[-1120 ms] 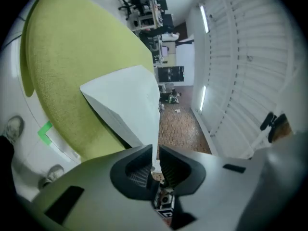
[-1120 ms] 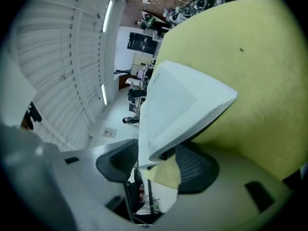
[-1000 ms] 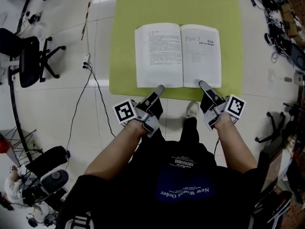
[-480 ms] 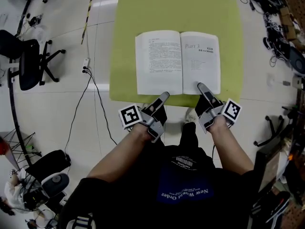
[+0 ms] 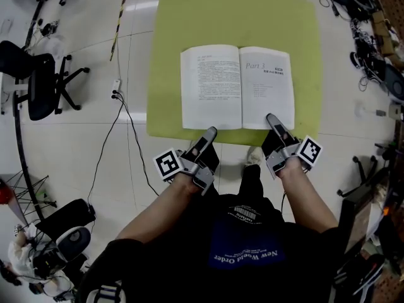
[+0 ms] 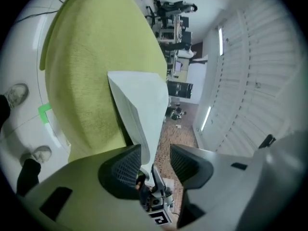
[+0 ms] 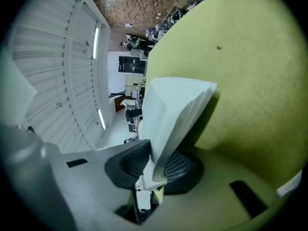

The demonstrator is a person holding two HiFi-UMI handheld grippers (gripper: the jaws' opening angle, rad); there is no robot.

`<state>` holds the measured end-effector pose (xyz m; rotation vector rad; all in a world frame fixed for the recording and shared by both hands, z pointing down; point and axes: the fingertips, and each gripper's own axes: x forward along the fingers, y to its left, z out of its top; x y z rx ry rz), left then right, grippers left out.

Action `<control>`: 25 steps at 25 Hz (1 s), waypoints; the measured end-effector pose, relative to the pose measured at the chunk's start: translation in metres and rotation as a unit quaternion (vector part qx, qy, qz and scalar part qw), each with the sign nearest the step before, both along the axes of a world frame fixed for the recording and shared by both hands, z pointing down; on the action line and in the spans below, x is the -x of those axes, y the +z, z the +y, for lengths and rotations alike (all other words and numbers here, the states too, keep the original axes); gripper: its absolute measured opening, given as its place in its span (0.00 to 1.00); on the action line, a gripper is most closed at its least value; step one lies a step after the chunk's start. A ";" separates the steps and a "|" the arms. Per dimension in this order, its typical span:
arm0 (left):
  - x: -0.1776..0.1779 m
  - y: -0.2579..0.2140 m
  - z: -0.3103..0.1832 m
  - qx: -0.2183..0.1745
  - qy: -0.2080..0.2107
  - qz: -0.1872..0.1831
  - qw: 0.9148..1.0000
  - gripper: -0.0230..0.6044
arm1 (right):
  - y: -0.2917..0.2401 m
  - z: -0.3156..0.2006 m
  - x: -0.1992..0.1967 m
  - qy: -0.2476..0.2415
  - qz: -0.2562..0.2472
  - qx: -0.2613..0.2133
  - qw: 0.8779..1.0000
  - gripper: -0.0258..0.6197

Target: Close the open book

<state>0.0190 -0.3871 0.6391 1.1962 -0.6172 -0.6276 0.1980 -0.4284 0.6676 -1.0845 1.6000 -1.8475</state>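
Book (image 5: 218, 87) shown open — nothing folded yet. Right gripper (image 5: 273, 118) jaws, just closing, are clamped on its pages; left gripper (image 5: 209, 132) jaws, just opening, are parted round its edge.

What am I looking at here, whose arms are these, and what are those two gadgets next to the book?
There is no robot here. A person holds a hand-held claw in each hand. The top-down picture comes from a camera on the person's head. The two warped pictures come from cameras that ride on the claws and look along their jaws.

An open book lies on a green surface. The right claw has just been closing and now pinches the near edge of the right-hand pages. The left claw has just been opening. Its jaws stand apart, and the edge of the left-hand pages reaches into the gap but is not pinched. The cubes with black-and-white squares are parts of the claws.
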 end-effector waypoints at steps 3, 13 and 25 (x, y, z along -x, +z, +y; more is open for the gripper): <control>-0.008 0.003 0.015 -0.003 0.010 -0.001 1.000 0.31 | -0.005 0.000 0.004 -0.007 -0.010 -0.004 1.000 0.13; -0.024 0.025 -0.004 0.021 0.035 -0.065 0.997 0.38 | -0.013 0.000 0.006 -0.020 -0.015 -0.010 1.000 0.13; -0.002 0.017 -0.041 -0.009 -0.036 -0.045 0.998 0.42 | -0.014 0.001 0.008 -0.024 -0.012 -0.014 1.000 0.12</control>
